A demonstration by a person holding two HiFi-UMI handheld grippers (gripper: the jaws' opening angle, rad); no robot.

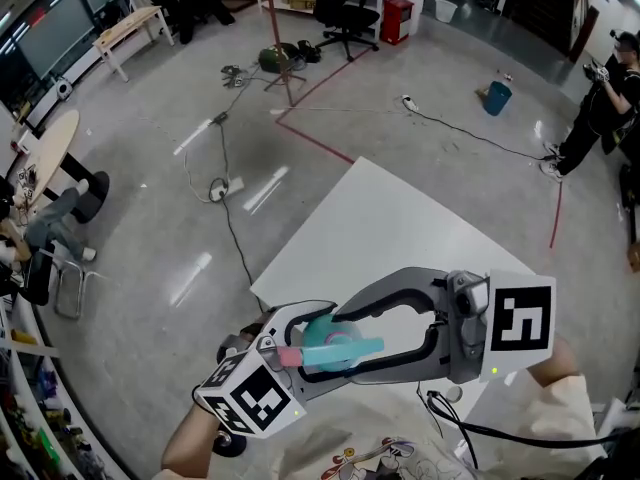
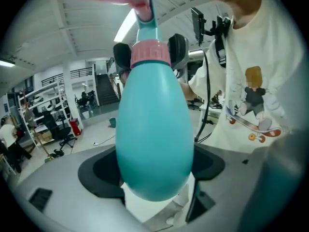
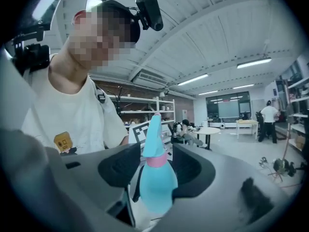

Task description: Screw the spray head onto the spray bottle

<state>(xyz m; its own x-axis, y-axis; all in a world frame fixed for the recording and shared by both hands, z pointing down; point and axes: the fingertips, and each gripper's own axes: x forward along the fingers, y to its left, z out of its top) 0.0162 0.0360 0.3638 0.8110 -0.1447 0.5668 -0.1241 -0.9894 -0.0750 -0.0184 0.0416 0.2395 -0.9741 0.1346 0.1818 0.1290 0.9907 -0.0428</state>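
Observation:
A teal egg-shaped spray bottle (image 2: 154,129) is held up in the air, with my left gripper (image 2: 154,178) shut on its fat lower body. A pink collar (image 2: 150,53) rings its neck, and the teal spray head (image 1: 340,348) with a pink trigger (image 1: 290,356) sits on top. My right gripper (image 3: 157,166) reaches in from the right. Its dark pads (image 2: 177,50) flank the collar (image 3: 156,161) closely without a clear press, so the jaws stand open. From the head view the bottle's body is hidden under the spray head and the jaws.
Both grippers hover over the near corner of a white table (image 1: 400,238). A cable (image 1: 470,430) trails from the right gripper. On the floor beyond lie cords (image 1: 225,188), red tape lines (image 1: 315,140) and a blue bucket (image 1: 497,96). A person (image 1: 605,98) stands at far right.

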